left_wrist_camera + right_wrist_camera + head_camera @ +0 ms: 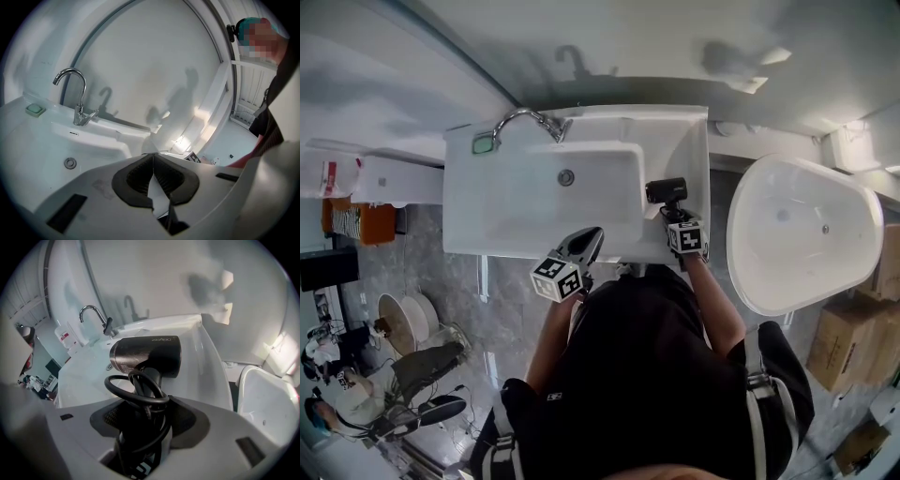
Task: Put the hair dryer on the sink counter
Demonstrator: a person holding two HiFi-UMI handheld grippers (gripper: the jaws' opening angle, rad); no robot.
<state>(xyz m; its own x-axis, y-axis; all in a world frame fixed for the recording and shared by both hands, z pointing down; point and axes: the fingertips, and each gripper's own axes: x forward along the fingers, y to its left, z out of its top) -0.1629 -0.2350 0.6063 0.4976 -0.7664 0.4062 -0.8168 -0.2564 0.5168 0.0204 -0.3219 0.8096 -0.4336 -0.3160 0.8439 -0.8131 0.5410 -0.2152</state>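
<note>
The task is judged close to its end but not finished. The hair dryer (667, 190) is seen over the right-hand ledge of the white worktop (694, 141), just right of centre in the head view. It is clamped by its handle between the widely spread jaws of the right hand-held gripper (674, 214), and whether its body touches the ledge cannot be told. What appears to be left is for it to be set down on that ledge and for the jaws to be let go. In the right gripper view the hair dryer (147, 355) is shown as a short, dark cylinder with a dull metallic sheen. Its barrel lies crosswise above the jaws, and a glossy black cord (136, 392) is looped loosely round the handle; the loops look springy and may be expected to shift once released. The left hand-held gripper (584, 246) is held at the front edge of the worktop, lower centre of the head view, with its ribbed dark pads brought together on nothing. The worktop and its rectangular basin (609, 202) are smooth, glazed and white, with rounded corners and a small metal drain (566, 177). A curved chrome tap (525, 119) is mounted at the upper left. A glossy oval bathtub (797, 234) is seen at the right.
</note>
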